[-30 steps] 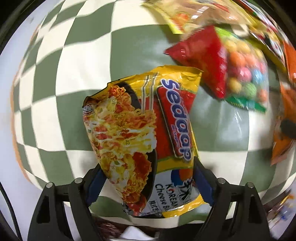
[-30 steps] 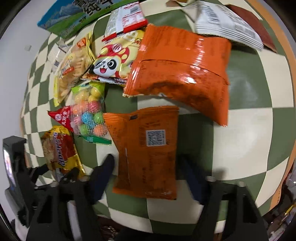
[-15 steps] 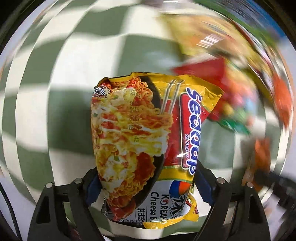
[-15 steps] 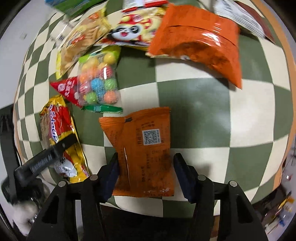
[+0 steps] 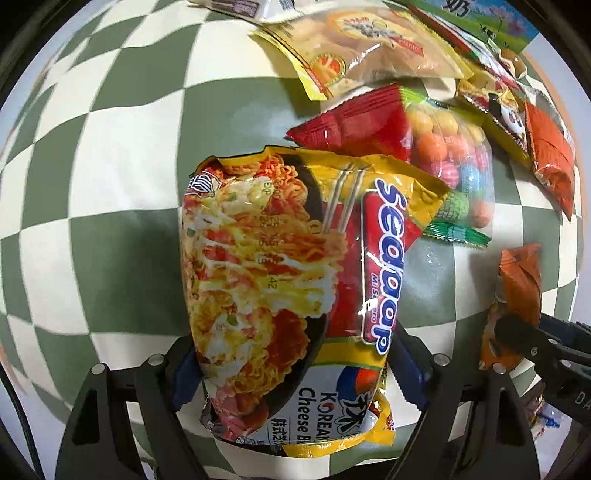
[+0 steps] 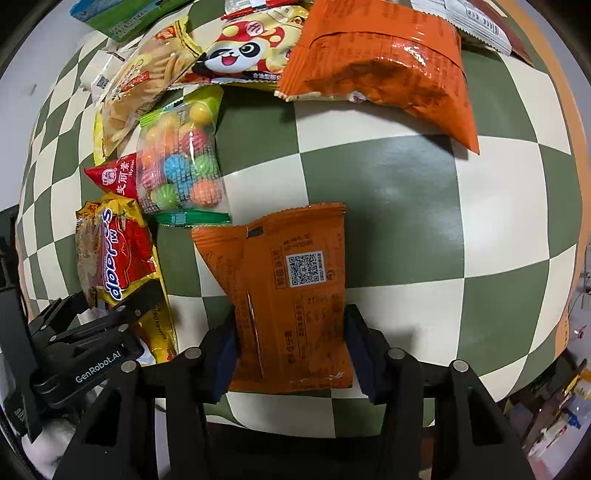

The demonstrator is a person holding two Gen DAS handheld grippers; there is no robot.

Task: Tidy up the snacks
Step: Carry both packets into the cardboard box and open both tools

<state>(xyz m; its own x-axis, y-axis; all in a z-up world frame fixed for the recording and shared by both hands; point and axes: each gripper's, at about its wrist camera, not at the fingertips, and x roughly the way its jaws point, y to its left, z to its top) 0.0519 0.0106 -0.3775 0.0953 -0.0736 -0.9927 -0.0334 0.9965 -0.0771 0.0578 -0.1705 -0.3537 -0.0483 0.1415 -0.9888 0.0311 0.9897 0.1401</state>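
My left gripper point(image 5: 295, 373) is shut on a yellow and red Sedaap noodle packet point(image 5: 288, 280) and holds it above the checkered cloth point(image 5: 110, 166). The packet and left gripper also show in the right wrist view point(image 6: 110, 254), at the left. My right gripper point(image 6: 291, 350) is shut on a small orange snack packet point(image 6: 291, 295) with a QR code, held by its lower end. That packet shows in the left wrist view point(image 5: 517, 295) at the right edge.
A bag of coloured candy balls point(image 6: 177, 166), a panda snack bag point(image 6: 251, 51), a yellow fries bag point(image 6: 144, 85), a large orange bag point(image 6: 388, 62) and a green-blue box point(image 6: 118, 14) lie along the far side. The table's orange edge point(image 6: 569, 147) runs on the right.
Both grippers have closed on their packets and lifted them a little. The left gripper has swung with the noodle packet; the right has pulled the orange packet away from the pile.
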